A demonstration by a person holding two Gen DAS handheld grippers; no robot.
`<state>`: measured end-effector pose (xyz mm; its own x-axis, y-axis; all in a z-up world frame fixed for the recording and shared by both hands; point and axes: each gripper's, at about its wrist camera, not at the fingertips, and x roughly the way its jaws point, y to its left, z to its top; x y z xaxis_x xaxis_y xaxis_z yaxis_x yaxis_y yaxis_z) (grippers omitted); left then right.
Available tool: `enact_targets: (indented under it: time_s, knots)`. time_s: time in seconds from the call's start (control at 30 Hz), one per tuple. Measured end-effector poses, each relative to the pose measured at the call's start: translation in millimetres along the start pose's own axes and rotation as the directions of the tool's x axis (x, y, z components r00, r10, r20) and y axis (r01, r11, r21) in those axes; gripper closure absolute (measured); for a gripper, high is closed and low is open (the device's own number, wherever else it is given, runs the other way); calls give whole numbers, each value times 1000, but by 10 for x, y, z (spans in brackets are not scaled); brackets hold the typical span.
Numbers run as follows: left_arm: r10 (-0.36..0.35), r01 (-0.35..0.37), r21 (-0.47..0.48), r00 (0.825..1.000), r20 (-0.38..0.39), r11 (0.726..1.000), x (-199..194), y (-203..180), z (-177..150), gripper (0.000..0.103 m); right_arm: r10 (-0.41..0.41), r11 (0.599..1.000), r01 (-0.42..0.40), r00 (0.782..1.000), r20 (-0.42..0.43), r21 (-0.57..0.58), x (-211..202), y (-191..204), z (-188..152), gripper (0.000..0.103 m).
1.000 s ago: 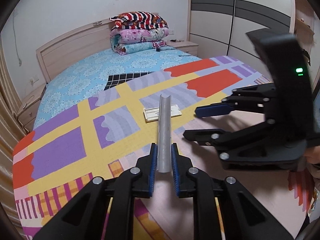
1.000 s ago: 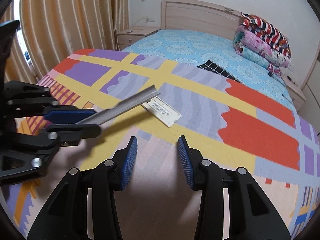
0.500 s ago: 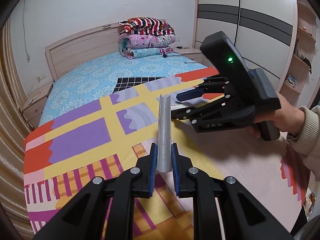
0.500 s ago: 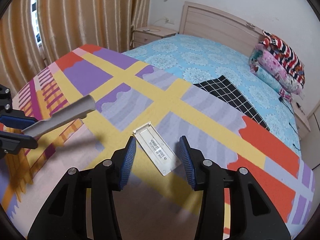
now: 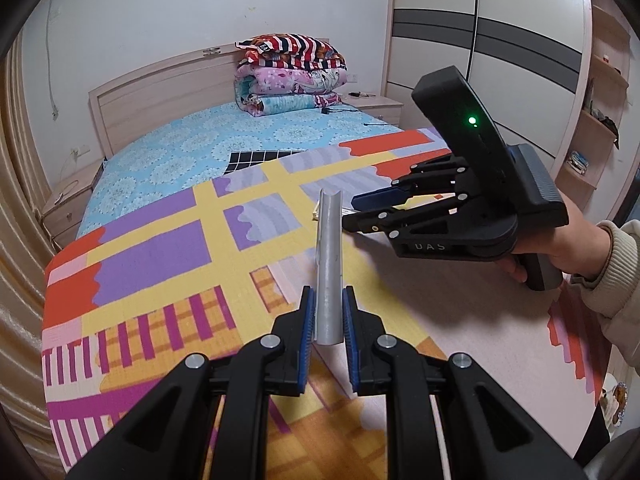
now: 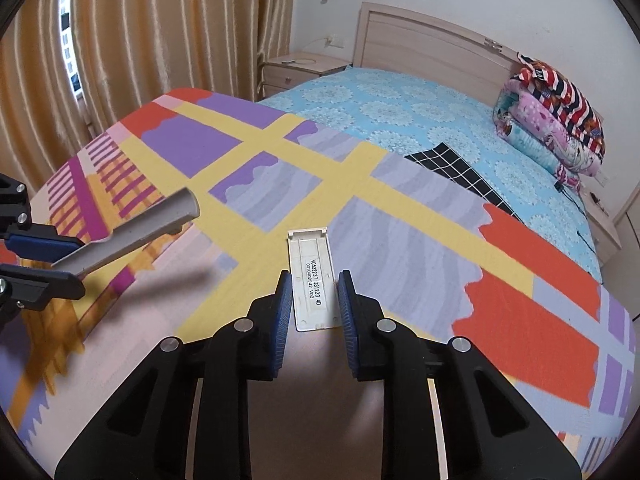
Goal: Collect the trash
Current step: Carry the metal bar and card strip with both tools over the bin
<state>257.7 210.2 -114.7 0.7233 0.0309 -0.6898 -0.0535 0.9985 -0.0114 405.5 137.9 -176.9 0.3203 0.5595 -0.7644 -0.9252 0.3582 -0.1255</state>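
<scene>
My left gripper (image 5: 327, 316) is shut on a long grey plastic strip (image 5: 330, 260) and holds it above the bed, pointing forward. The strip also shows at the left of the right wrist view (image 6: 136, 232). A flat white plastic cover with a printed label (image 6: 313, 278) lies on the colourful blanket (image 6: 400, 240). My right gripper (image 6: 312, 304) is open, its pads on either side of the cover's near end, not closed on it. In the left wrist view the right gripper (image 5: 356, 212) sits over the cover, which is mostly hidden.
The bed has a blue patterned sheet (image 5: 192, 148), a black checked cloth (image 6: 460, 168) and folded quilts (image 5: 292, 76) at the headboard. Curtains (image 6: 160, 40) hang to the left, a wardrobe (image 5: 480, 60) stands on the right. Nightstands flank the bed.
My right gripper moved forward and down until its open pads straddle the white cover. My left gripper drew back slightly with the grey strip still held.
</scene>
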Motion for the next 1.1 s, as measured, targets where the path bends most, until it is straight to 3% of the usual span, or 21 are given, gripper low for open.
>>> enact_targets:
  time_s: [0.37,0.8,0.97,1.1]
  knots:
    - [-3,3,-27,1000,10,1000,-266,-164,-128,89,-9,999,8,1000,16,48,-455,198,-319,79]
    - [-38,42,-59,997,72,997,-974,-680,-428,89,-11,995,3,997,70,102,-1288,471,-941,79]
    - [-41,46,-54,995,91,997,-1187,-887,-542,89,-57,996,49,994,95,79,-1621,716,-1120,79]
    - [-50,61,-100,993,106,993,-1333,-1028,-673,89,-50,996,41,993,103,85,-1823,875,-1275,79]
